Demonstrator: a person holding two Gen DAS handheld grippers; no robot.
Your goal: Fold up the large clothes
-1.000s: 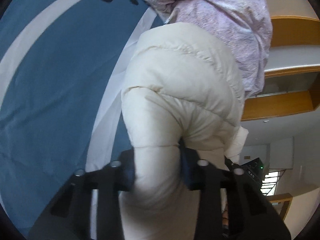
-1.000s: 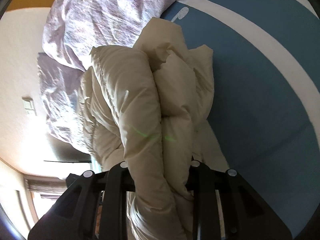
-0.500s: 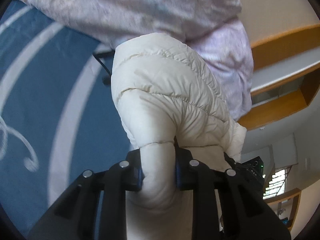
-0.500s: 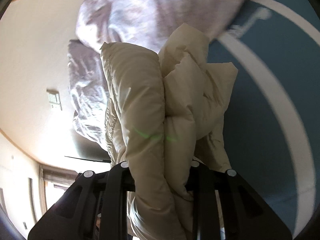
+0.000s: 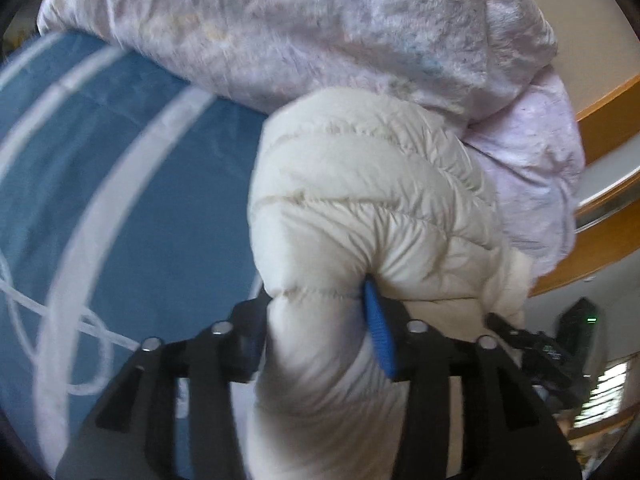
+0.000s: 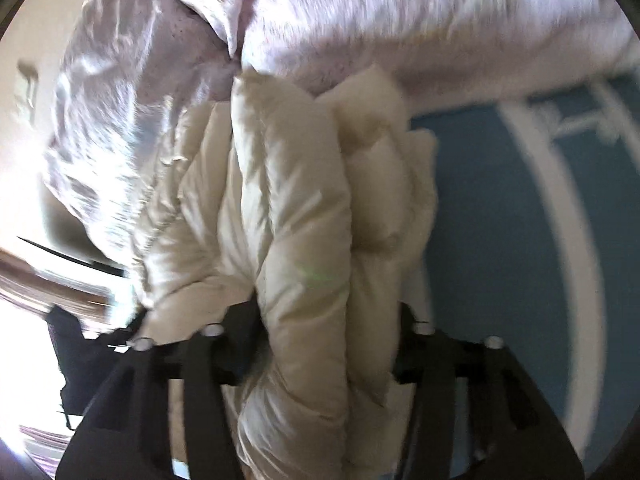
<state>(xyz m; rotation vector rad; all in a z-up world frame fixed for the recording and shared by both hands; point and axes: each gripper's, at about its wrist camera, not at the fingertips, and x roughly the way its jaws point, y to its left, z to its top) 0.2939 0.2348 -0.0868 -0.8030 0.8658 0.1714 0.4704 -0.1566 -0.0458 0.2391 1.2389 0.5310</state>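
left gripper (image 5: 316,332) and right gripper (image 6: 328,336) each clenched on bunched jacket (image 5: 360,208), lifted off bedsheet (image 5: 120,200), likely for repositioning; quilt (image 5: 300,20) far.

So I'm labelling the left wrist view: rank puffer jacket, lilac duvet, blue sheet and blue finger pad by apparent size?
1. lilac duvet
2. blue sheet and cream puffer jacket, too alike; the jacket is nearer the camera
3. blue finger pad

We see our left gripper (image 5: 316,340) clamped on a bulging fold of the cream puffer jacket (image 5: 372,216), a blue finger pad (image 5: 379,332) pressed into it. Beneath lies the blue bedspread (image 5: 132,200) with white stripes; a lilac duvet (image 5: 320,28) is heaped along its far edge, touching the jacket.
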